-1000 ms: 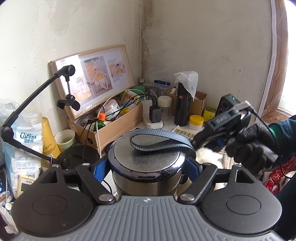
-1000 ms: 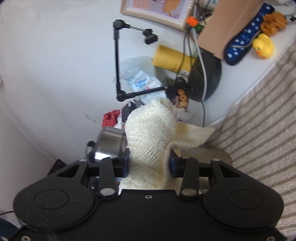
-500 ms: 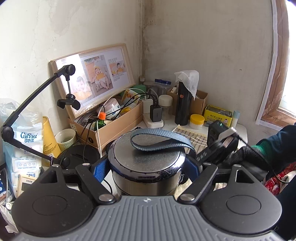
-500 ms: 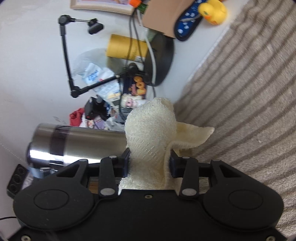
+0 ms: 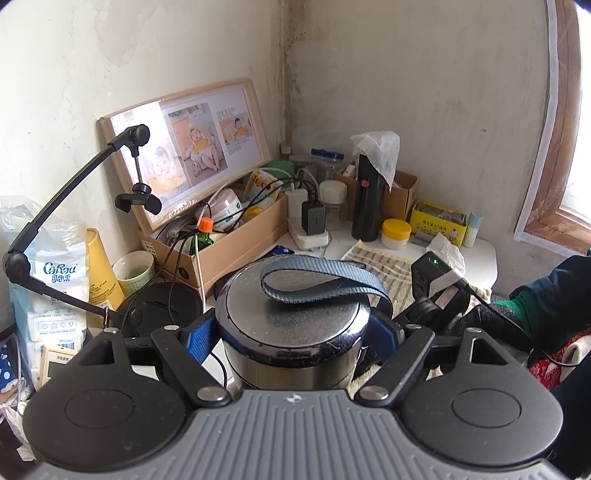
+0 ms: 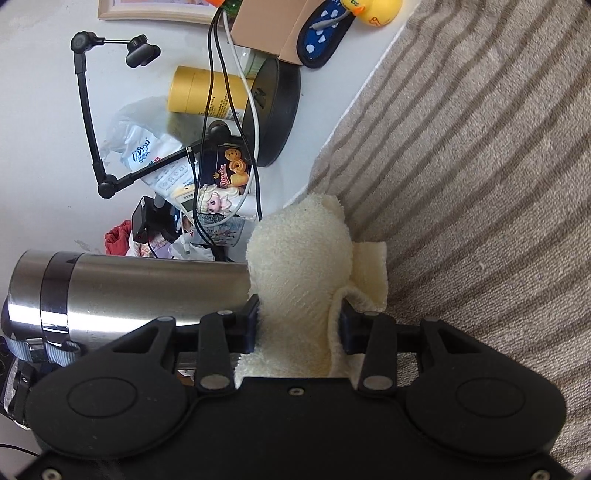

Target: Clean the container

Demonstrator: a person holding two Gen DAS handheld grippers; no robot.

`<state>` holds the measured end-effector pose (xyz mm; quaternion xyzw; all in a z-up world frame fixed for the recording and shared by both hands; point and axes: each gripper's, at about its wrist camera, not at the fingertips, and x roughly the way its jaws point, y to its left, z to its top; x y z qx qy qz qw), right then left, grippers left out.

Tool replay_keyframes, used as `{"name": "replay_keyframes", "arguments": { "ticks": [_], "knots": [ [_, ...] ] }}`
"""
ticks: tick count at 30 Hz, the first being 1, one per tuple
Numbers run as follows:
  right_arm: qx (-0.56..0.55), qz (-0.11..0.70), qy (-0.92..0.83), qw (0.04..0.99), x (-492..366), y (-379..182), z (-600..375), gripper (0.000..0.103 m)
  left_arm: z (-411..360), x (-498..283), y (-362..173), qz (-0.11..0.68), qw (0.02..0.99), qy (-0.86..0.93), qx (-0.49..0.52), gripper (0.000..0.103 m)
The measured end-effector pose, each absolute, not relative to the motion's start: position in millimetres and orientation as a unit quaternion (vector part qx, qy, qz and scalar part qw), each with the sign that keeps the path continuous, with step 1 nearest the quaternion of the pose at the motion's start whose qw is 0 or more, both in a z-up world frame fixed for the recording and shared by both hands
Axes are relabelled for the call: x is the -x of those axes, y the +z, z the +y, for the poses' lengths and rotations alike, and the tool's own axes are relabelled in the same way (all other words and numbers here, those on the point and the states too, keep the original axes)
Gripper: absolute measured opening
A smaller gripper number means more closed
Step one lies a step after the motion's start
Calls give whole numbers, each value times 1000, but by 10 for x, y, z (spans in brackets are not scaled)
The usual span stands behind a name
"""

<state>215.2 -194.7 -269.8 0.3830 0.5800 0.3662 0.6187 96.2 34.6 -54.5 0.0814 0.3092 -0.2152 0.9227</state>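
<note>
The left tool [image 5: 293, 332] is clamped round a steel flask [image 5: 291, 332], strap [image 5: 321, 282] looped over its lid. The right tool [image 6: 297, 319] pinches a cream cloth [image 6: 299, 266] against the flask's side. A cardboard box [image 5: 225, 251], lamp arm [image 5: 55, 221] and cables crowd the desk [image 5: 480, 254]; only striped fabric [image 6: 480, 166] lies clear.

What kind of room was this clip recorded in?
Most likely a lived-in home, perhaps a bedroom corner: a framed baby-photo collage leans on a stained plaster wall, a cardboard box of cables and household bits stands below it, and a striped towel-like cover lies by a rubber duck.
</note>
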Motion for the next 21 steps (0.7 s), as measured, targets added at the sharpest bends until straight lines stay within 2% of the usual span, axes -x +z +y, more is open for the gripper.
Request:
{"name": "replay_keyframes", "arguments": {
  "ticks": [10,16,21],
  "knots": [
    [-378,570,374,626,-2132,-2576,-1958,40,269,-753,-469,313,929,-180,-86,85],
    [-378,561,387,627,-2113,-2479,-1963,40,145,-787,-457,321,942,-97,-14,86],
    [-373,558,392,629,-2101,-2431,-1976,40,1,-840,-452,320,946,-51,-6,88]
  ]
}}
